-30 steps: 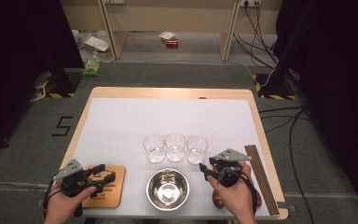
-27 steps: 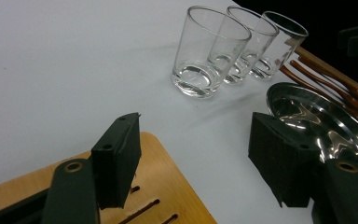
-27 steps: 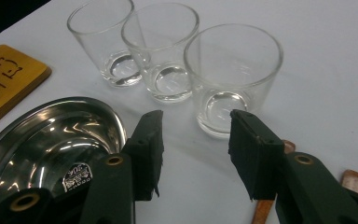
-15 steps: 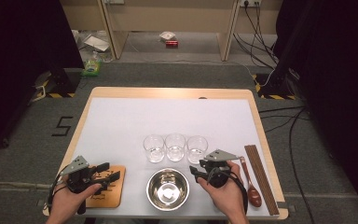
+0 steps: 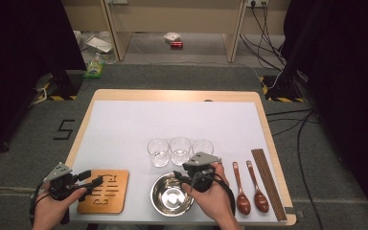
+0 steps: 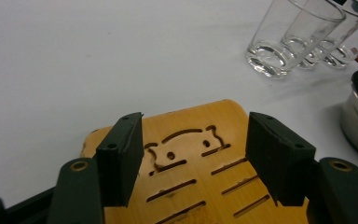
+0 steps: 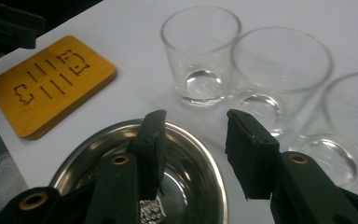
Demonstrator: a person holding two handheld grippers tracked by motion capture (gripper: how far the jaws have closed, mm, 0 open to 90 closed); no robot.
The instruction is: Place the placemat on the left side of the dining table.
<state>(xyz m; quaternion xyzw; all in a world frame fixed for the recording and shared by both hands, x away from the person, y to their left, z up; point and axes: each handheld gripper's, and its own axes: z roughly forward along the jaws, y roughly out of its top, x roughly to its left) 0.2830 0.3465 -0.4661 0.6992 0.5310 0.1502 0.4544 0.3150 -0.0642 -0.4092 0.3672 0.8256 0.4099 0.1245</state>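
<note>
Two hand-held grippers work the near edge of the counter (image 5: 124,124) in the high view. The left hand-held gripper (image 5: 95,181) lies low at the left edge of the wooden trivet (image 5: 104,190), jaws apart. The right hand-held gripper (image 5: 181,175) hangs over the far rim of the steel bowl (image 5: 171,194), just in front of the three glasses (image 5: 180,150). Well to the right lie two wooden spoons (image 5: 250,188) and a bundle of chopsticks (image 5: 268,183), untouched. By my reading this is the approach step: each hand is lining up on its own item, and nothing is gripped yet.

In the left gripper view, the left hand-held gripper (image 6: 193,156) has its jaws wide apart, one on either side above the trivet (image 6: 214,126), with the cut-out pattern showing between them. They have just closed slightly, but the pads press on nothing. A grip here would call for dropping to the trivet's edge so one pad gets under it.

In the right gripper view, the right hand-held gripper (image 7: 193,144) has just been narrowing, yet its jaws are apart and empty, poised above the bowl (image 7: 200,154) with the glasses (image 7: 279,70) close beyond. Whether it aims for the bowl's rim or the nearest glass I cannot tell; either needs the pads to straddle a thin wall.
</note>
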